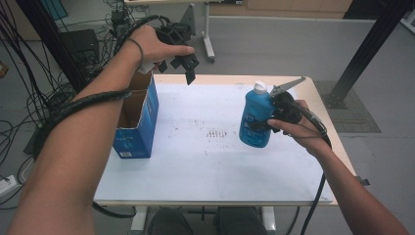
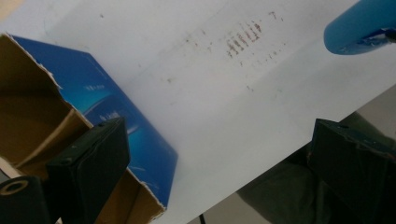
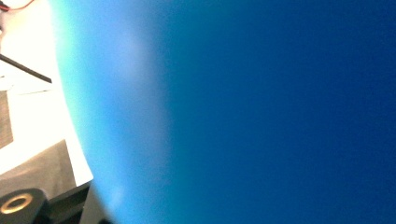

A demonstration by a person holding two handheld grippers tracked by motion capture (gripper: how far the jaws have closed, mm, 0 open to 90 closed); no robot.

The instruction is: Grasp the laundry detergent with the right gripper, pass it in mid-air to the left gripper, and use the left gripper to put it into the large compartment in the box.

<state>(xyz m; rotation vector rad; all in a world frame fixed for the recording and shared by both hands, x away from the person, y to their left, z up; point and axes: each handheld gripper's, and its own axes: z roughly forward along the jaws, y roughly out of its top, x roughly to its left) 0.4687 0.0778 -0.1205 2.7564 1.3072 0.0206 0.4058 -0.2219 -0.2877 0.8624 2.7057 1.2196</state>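
A blue bottle (image 1: 255, 117) with a white cap hangs tilted above the right half of the white table (image 1: 205, 161), and my right gripper (image 1: 266, 123) is shut on its side. The bottle (image 3: 261, 112) is a blue blur close up in the right gripper view, and its base (image 2: 359, 30) is at the top right of the left gripper view. My left gripper (image 1: 185, 68) is held high over the table's far left, above an open blue cardboard box (image 1: 137, 117). Its jaws stand wide apart with nothing between them, over the box (image 2: 93, 116).
Cables (image 1: 29, 98) and equipment lie on the floor at the left. A black frame post (image 1: 372, 44) rises at the far right. A desk leg (image 1: 208, 34) stands behind the table. Brown specks (image 1: 215, 133) mark the table's middle. The person's knees (image 1: 195, 223) are under the front edge.
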